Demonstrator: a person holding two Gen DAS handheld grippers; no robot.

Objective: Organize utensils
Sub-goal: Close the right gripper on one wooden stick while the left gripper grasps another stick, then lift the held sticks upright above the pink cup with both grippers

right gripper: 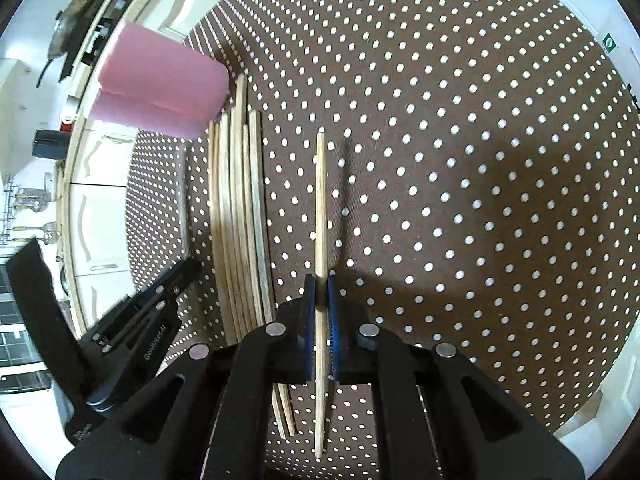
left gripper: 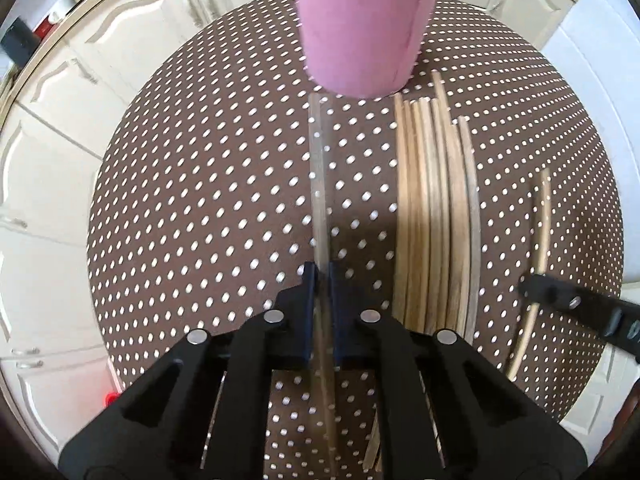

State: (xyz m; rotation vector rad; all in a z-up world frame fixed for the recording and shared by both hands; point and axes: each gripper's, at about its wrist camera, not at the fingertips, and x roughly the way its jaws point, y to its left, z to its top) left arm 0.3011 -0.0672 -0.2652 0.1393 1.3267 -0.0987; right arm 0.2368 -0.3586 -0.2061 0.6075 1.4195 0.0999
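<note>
1. My left wrist view looks steeply down along its tongs (left gripper: 323, 276), close over the dotted bench (left gripper: 200, 200).
2. My right wrist view does likewise; both share the chopstick bundle (left gripper: 436, 220) and pink holder (right gripper: 160, 84).

Both grippers: matte black plastic linkage arms with triangular cutouts, round silver pivot pins, blue ribbed pads on fingertips. Left gripper (left gripper: 323, 276), right gripper (right gripper: 320, 284). Small white lettering on left gripper's side.

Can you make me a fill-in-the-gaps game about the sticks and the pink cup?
1. The cup is coloured ____.
2. Each gripper, left gripper and right gripper, is shut on one ____.
3. The tablecloth is brown with white ____.
4. The pile of chopsticks lies on the ____.

Missing words: pink; chopstick; dots; tablecloth
</note>
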